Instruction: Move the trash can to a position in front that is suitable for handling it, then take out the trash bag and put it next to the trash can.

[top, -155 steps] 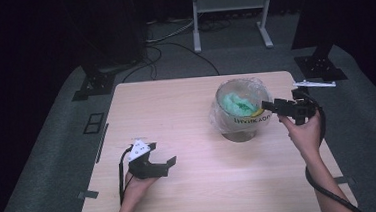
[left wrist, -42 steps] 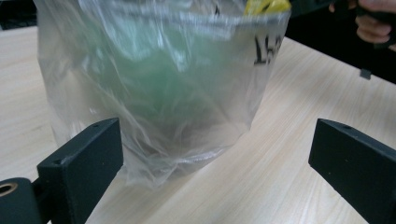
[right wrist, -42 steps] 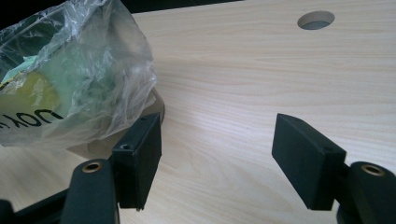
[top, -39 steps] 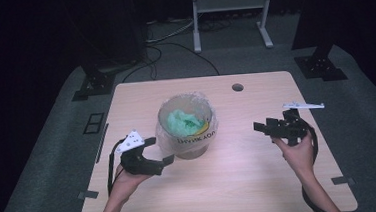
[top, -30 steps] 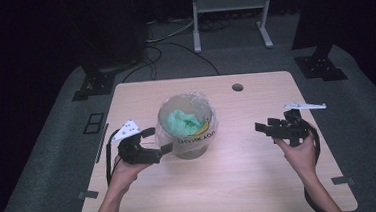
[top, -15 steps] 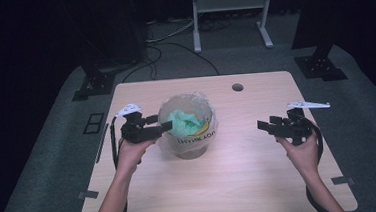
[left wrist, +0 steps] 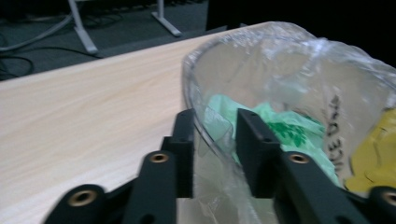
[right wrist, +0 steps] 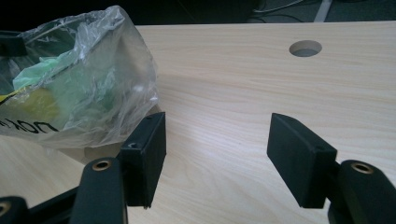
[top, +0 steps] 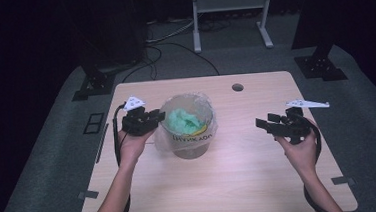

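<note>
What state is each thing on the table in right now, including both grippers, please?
Bucket: upright on the table, lined with a bag, green and yellow stuff inside.
Clear bag: draped over the bucket's rim, its left edge between the left jaws.
Left gripper: jaws astride the rim, have just been closing on bag and rim.
Right gripper: open, nothing between the jaws, apart from the bucket.

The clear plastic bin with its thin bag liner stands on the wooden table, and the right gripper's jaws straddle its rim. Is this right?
Not quite: the left gripper straddles the rim of the clear plastic bin, as the left gripper view shows; its jaws have just been closing there. The right gripper is open, away from the bin.
</note>
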The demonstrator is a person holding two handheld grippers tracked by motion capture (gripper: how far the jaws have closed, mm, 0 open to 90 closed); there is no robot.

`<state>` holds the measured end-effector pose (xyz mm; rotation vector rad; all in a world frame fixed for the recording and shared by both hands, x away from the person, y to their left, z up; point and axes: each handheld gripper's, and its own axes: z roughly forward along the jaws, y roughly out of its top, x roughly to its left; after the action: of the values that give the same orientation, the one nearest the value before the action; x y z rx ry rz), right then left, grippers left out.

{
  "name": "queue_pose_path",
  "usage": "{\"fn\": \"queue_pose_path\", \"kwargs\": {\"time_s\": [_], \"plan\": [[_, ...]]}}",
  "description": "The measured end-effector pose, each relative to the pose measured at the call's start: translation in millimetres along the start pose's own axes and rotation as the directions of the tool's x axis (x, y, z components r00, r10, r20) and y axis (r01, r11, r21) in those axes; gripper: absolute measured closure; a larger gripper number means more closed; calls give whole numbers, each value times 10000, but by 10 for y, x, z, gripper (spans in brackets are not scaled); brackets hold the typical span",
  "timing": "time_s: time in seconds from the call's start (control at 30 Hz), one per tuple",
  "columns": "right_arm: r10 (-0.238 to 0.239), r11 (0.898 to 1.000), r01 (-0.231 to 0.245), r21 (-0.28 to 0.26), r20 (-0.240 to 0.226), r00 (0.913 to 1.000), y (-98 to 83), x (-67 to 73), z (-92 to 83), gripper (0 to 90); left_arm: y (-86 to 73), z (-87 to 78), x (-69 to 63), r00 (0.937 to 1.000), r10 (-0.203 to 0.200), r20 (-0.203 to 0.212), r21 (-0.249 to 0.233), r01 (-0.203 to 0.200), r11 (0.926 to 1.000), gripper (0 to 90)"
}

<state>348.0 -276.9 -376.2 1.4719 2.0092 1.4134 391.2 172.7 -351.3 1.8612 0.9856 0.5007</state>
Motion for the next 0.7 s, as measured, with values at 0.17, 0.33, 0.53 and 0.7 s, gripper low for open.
{"fn": "queue_pose_path", "kwargs": {"time_s": [0.17, 0.33, 0.53, 0.7], "plan": [[-124, 9999, 124, 26, -109, 9999, 19, 52, 43, 370, 53, -6, -18, 9985, 286, -465, -254, -298, 9992, 886], [-203, 9997, 206, 101, -255, 9995, 43, 89, 97, 369, 66, 2, -32, 9996, 248, -157, -520, -256, 9983, 897], [-142, 9999, 144, 41, -490, 9987, 91, 125, 113, 364, 67, -38, -36, 9996, 61, 286, -881, -35, 9961, 897], [-217, 9998, 213, -50, -880, 9959, 235, 231, 174, 348, 108, -31, -28, 9982, 30, 605, -984, 29, 9951, 897]]}}
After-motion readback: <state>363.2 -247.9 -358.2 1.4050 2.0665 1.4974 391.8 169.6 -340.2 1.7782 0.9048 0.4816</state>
